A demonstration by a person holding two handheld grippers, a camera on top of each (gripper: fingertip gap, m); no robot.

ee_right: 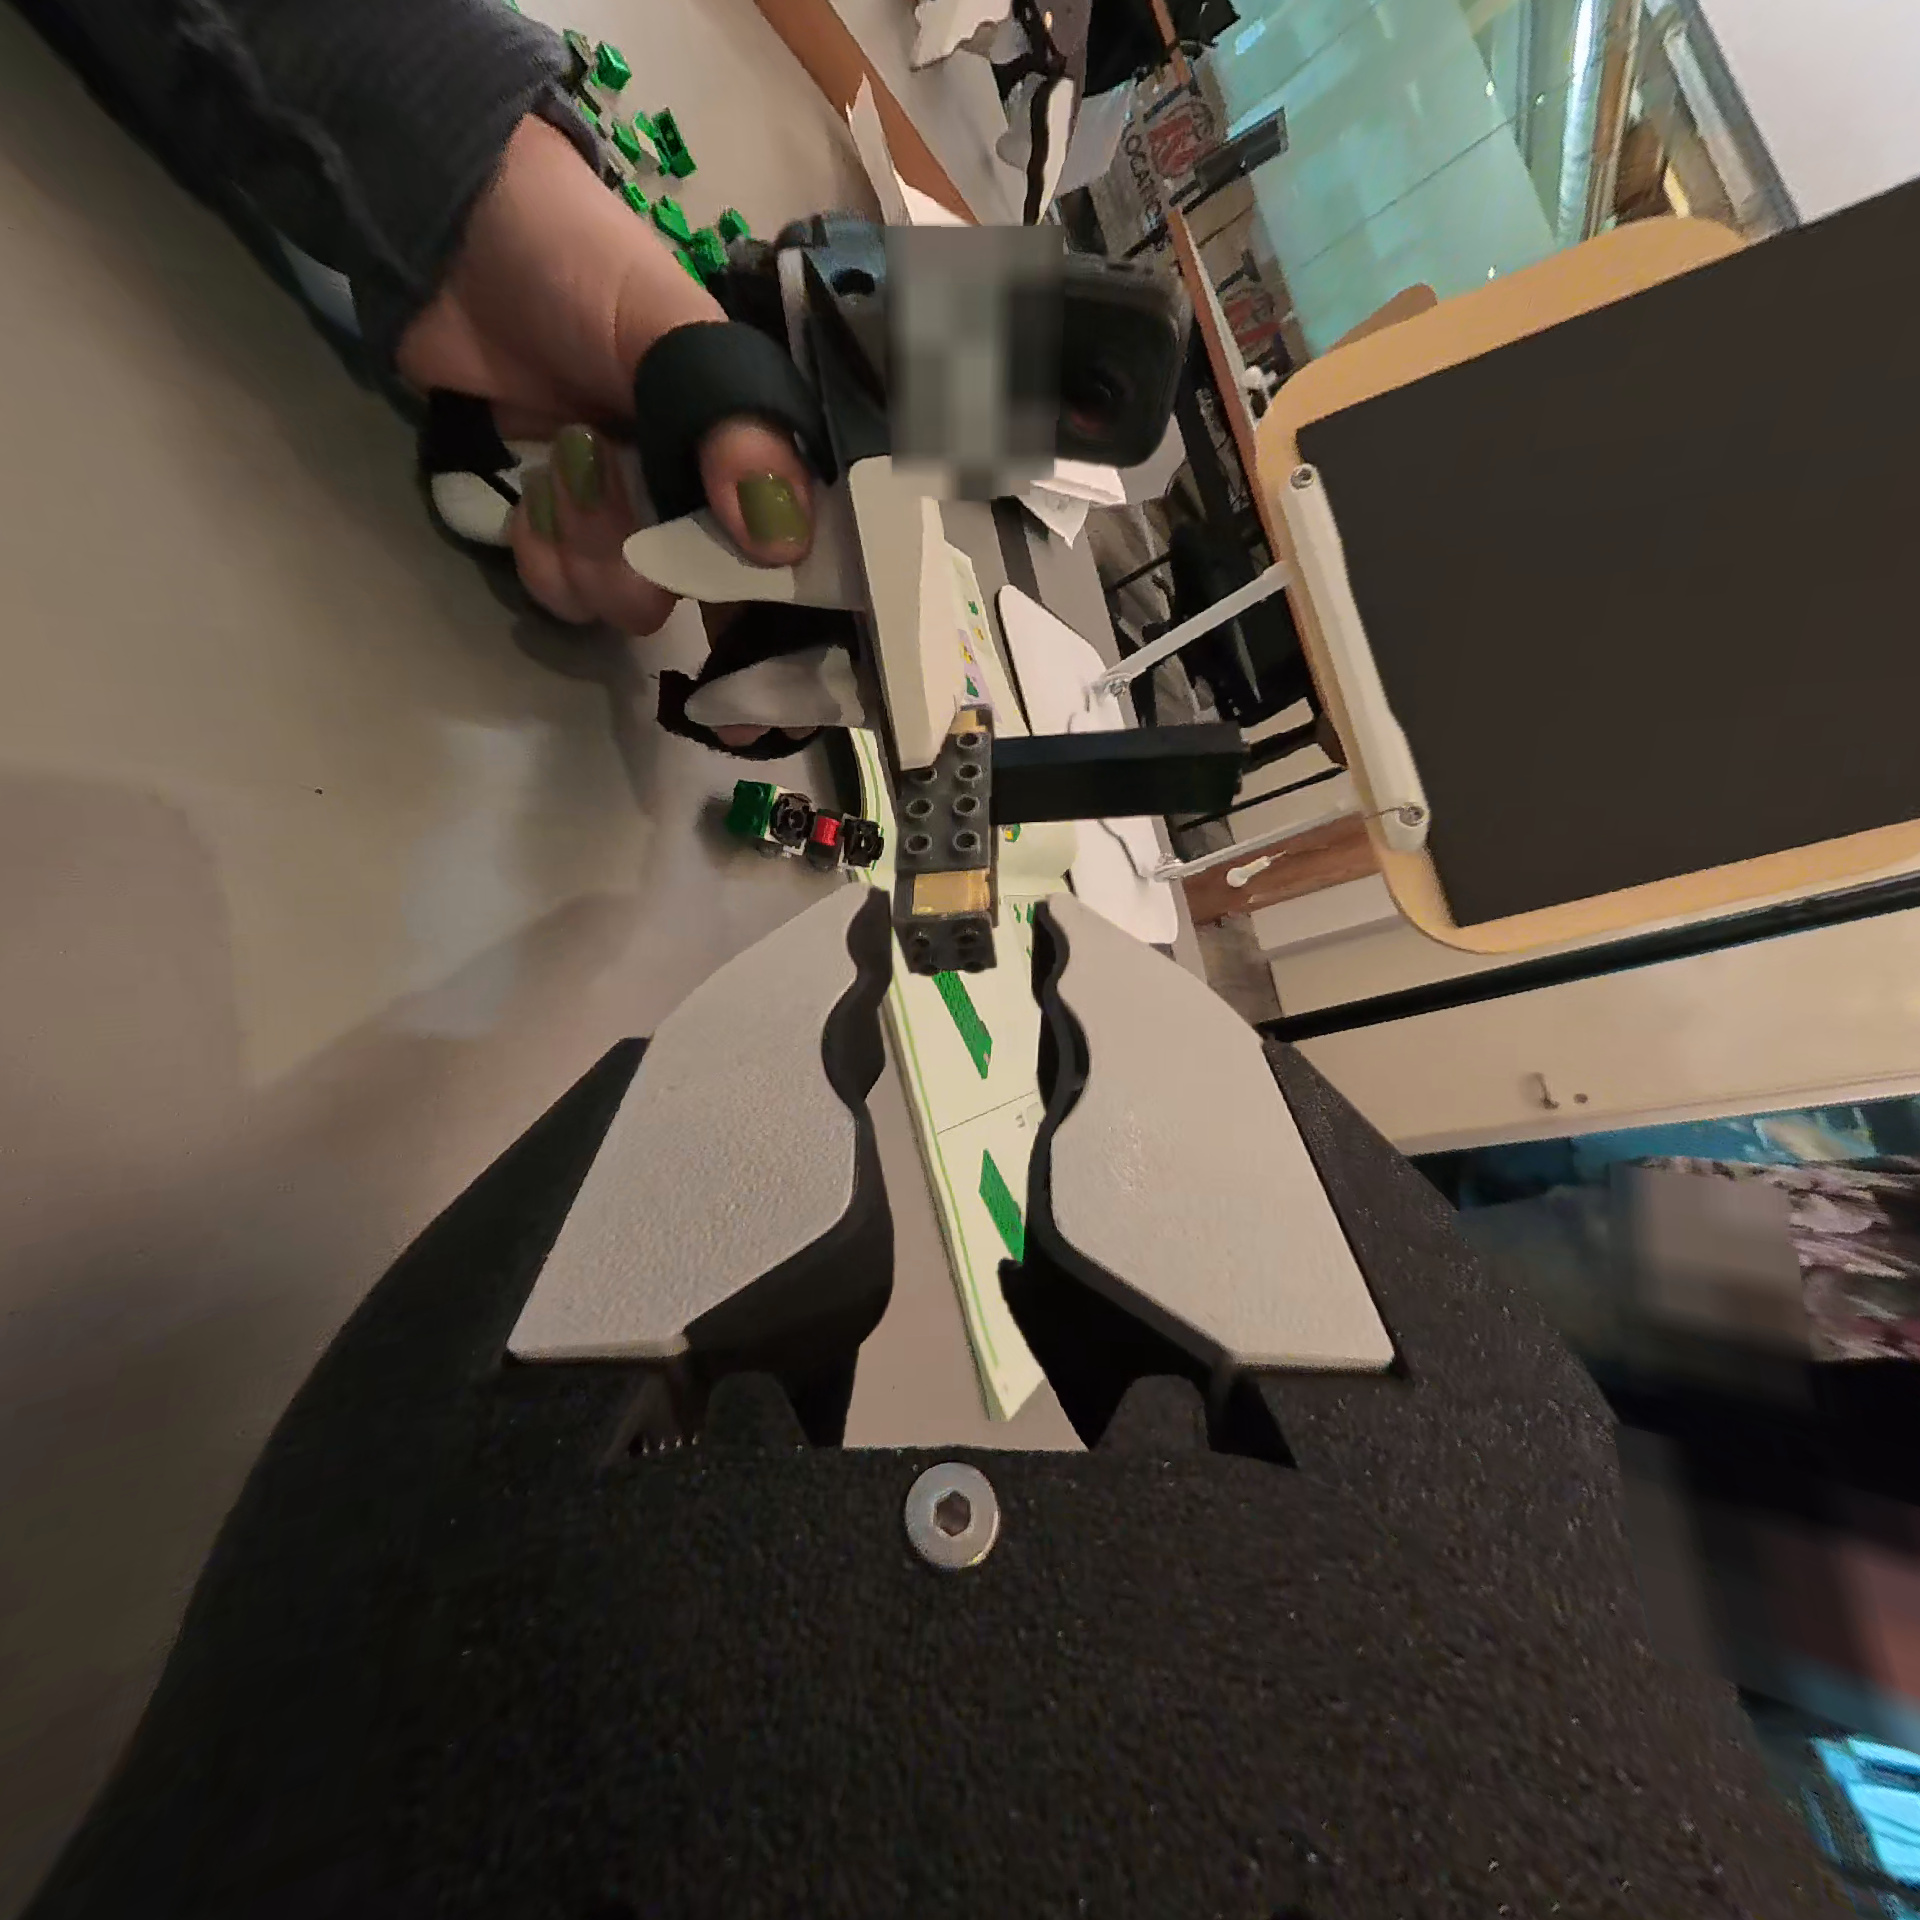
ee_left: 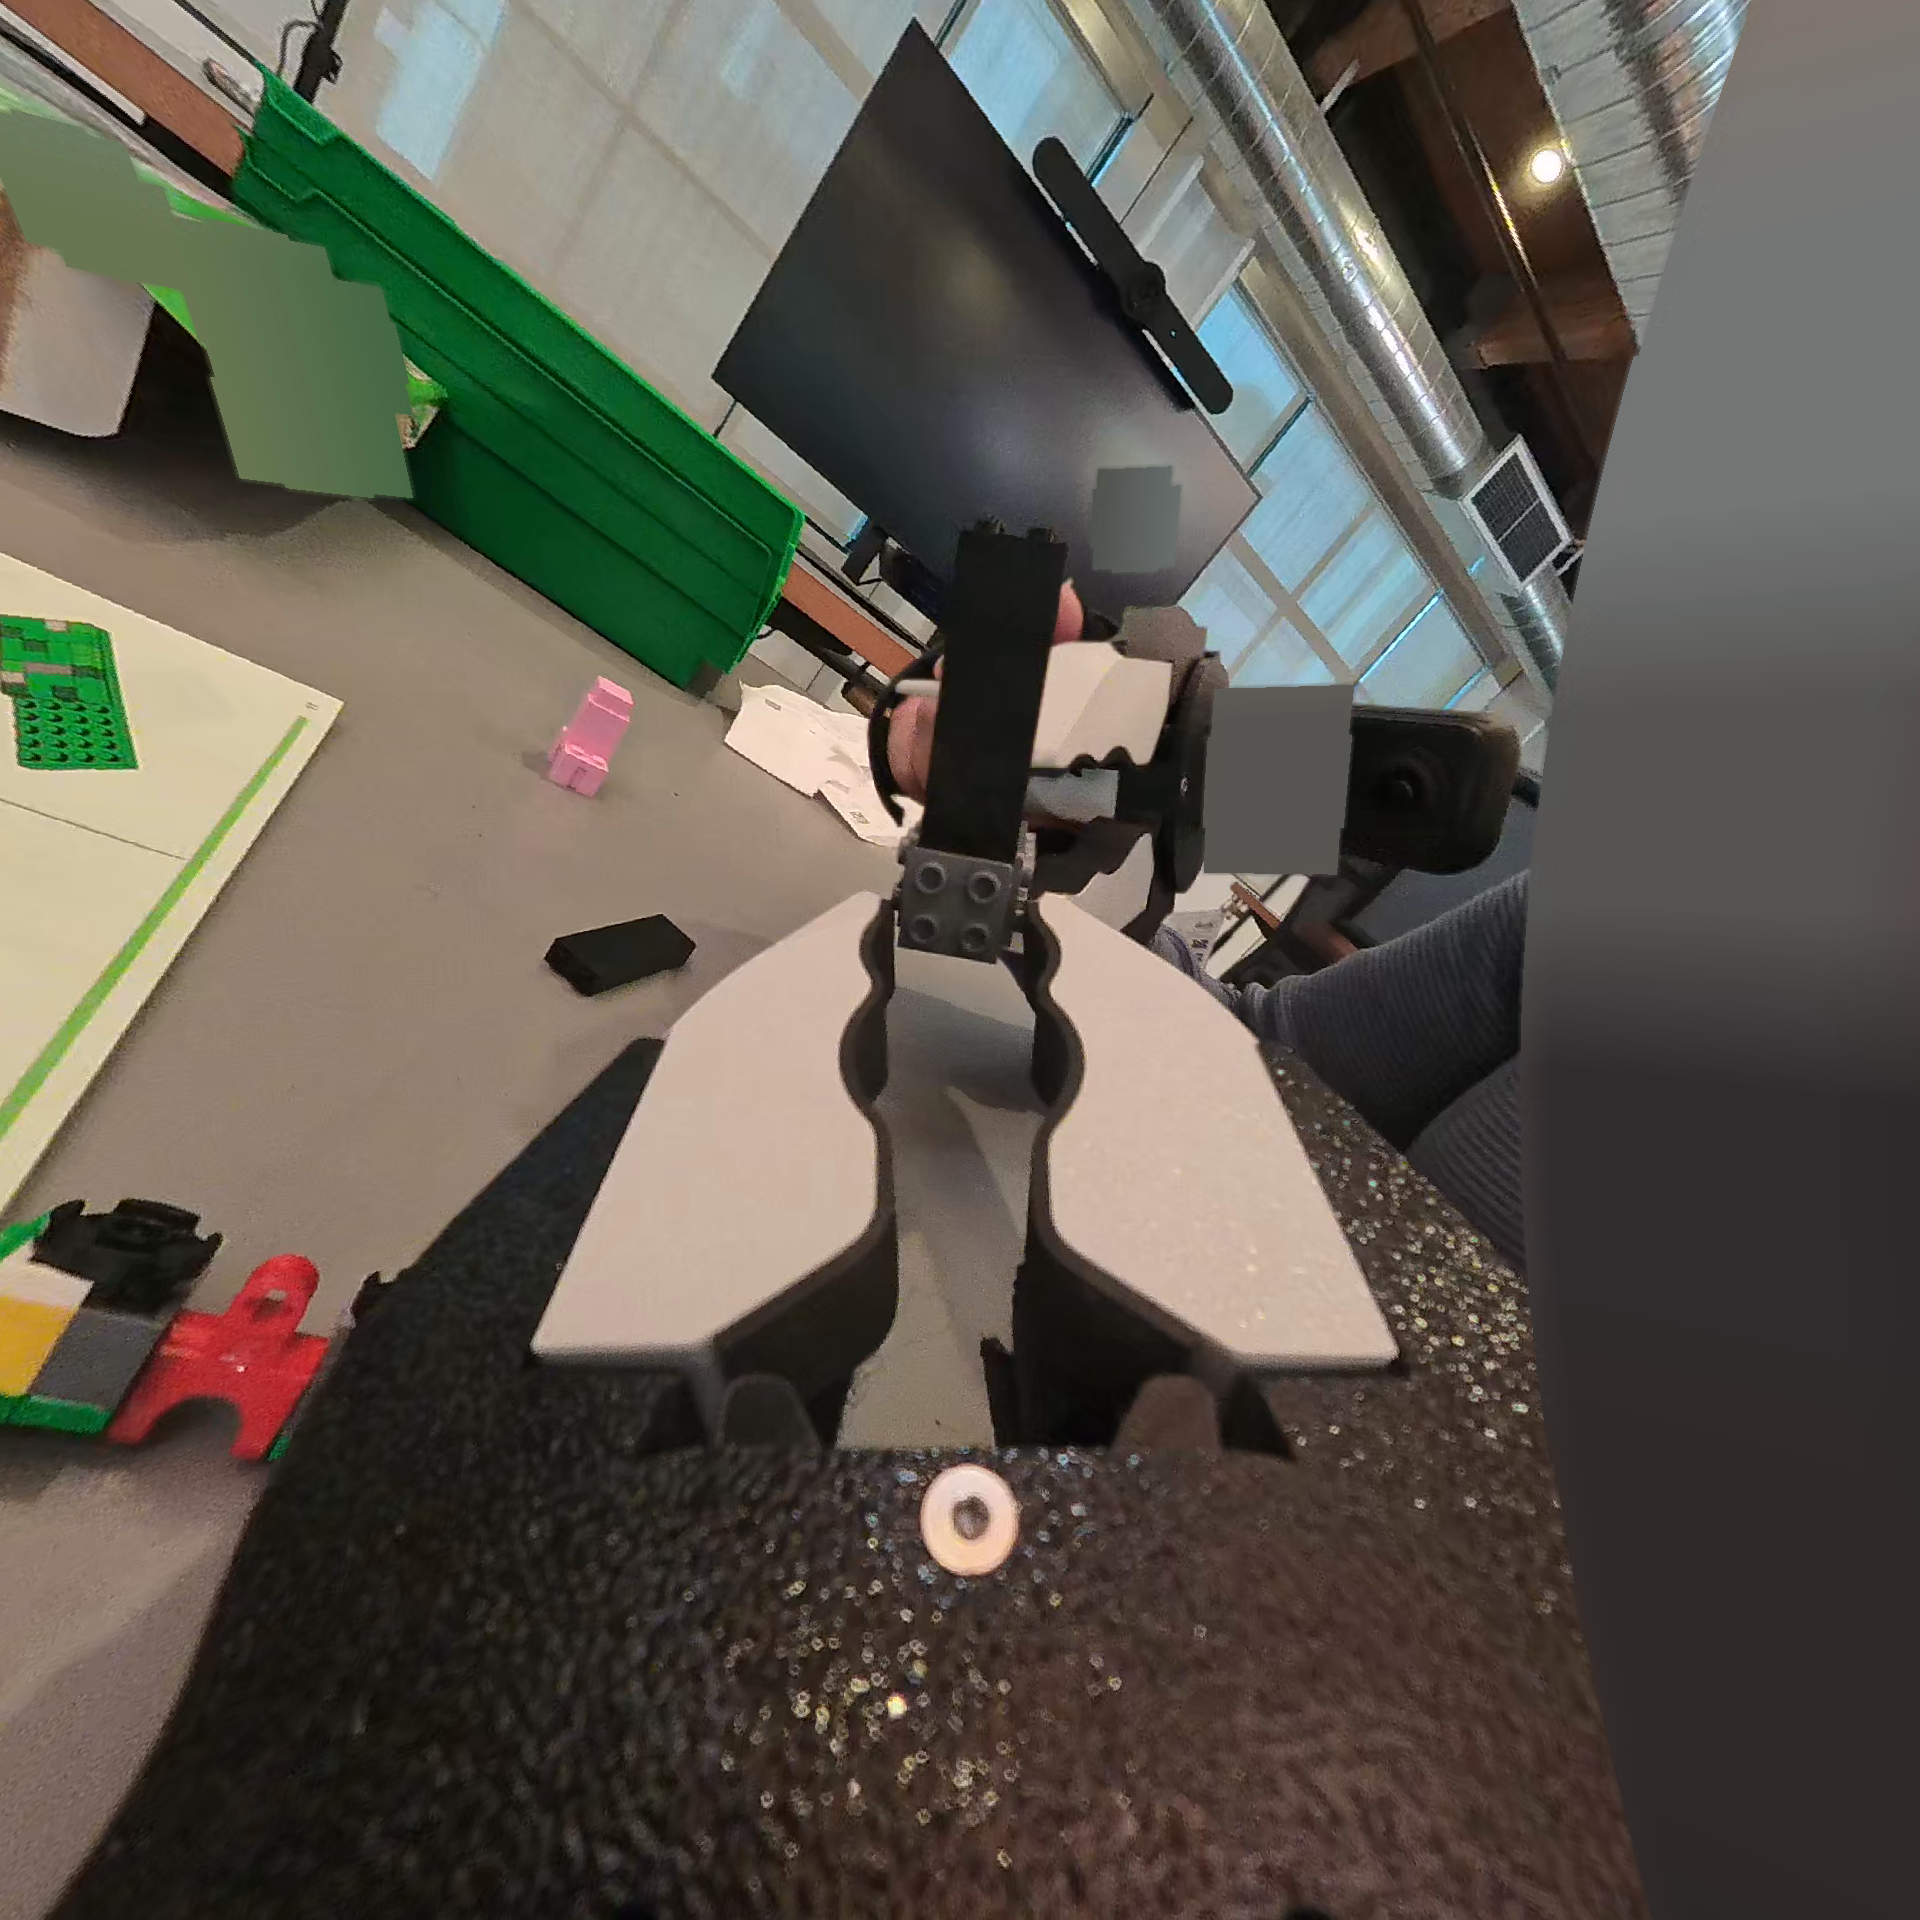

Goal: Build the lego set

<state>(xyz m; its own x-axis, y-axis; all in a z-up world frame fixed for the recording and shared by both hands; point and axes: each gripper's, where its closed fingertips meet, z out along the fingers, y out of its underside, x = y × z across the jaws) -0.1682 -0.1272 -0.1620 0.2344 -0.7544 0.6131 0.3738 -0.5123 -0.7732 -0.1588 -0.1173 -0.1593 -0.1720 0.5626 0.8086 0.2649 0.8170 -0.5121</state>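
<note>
A small lego assembly (ee_left: pixel 961 904) is being held above the grey table: a dark grey studded block with a long black brick (ee_left: pixel 992 691) standing out from it at a right angle. In the right wrist view the grey block (ee_right: pixel 943 821) is showing two rows of studs and a tan section near its lower end, with the black brick (ee_right: pixel 1117 769) projecting sideways. A flat black piece (ee_left: pixel 620 953) and a pink figure (ee_left: pixel 592 736) are lying apart on the table.
</note>
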